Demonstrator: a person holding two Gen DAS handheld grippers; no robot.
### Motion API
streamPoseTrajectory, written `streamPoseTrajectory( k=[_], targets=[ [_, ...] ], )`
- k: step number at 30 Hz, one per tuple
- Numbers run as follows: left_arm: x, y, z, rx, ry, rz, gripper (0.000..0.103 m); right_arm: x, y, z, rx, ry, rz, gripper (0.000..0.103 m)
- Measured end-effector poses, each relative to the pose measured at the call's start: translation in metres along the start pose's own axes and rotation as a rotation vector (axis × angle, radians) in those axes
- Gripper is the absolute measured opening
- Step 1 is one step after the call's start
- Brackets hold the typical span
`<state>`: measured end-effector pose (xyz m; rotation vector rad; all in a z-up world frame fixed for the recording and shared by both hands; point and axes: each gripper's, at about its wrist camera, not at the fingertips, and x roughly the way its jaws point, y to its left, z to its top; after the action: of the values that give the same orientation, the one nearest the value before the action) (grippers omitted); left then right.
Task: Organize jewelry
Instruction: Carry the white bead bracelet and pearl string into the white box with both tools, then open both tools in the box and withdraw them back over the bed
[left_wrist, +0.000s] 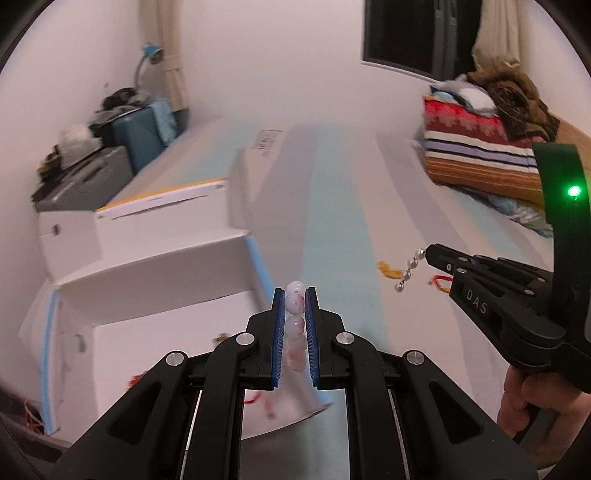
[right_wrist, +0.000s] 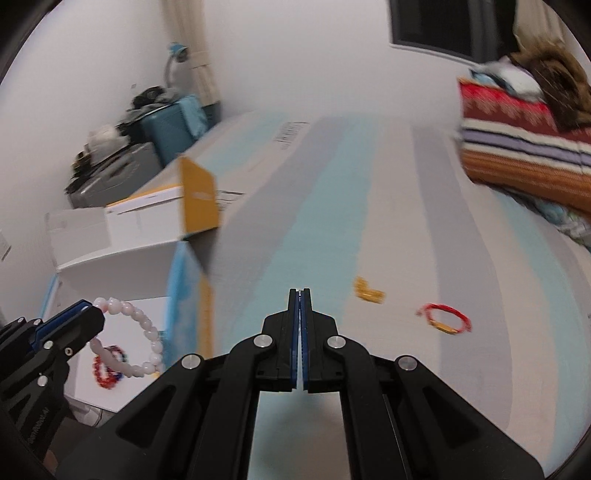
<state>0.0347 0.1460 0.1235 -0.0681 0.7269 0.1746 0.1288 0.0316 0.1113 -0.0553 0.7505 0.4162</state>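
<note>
My left gripper (left_wrist: 295, 291) is shut on a pink bead bracelet (left_wrist: 294, 325), whose beads sit in a row between the blue pads. In the right wrist view the bracelet (right_wrist: 147, 332) hangs as a loop from that gripper (right_wrist: 98, 312) above an open white box (right_wrist: 114, 280). A red bead bracelet (right_wrist: 107, 369) lies in the box. My right gripper (right_wrist: 300, 295) is shut; the left wrist view shows a short pearl chain (left_wrist: 408, 269) dangling from its tip (left_wrist: 430, 253). A gold piece (right_wrist: 367, 291) and a red cord bracelet (right_wrist: 445, 319) lie on the striped bedsheet (right_wrist: 332, 221).
A white-and-yellow carton (right_wrist: 195, 195) stands behind the white box. Folded striped blankets (left_wrist: 480, 155) are stacked at the far right. A teal suitcase (left_wrist: 142, 136) and clutter stand by the far wall. A hand (left_wrist: 524, 398) holds the right gripper's handle.
</note>
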Motion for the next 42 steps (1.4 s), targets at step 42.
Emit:
streamPoseTrajectory(
  k=[42],
  targets=[
    [0.057,0.195,-0.093,-0.255,0.232,0.204,0.011,0.104,0.199,-0.074,-0.209,0.264,0.134,0.003]
  ],
)
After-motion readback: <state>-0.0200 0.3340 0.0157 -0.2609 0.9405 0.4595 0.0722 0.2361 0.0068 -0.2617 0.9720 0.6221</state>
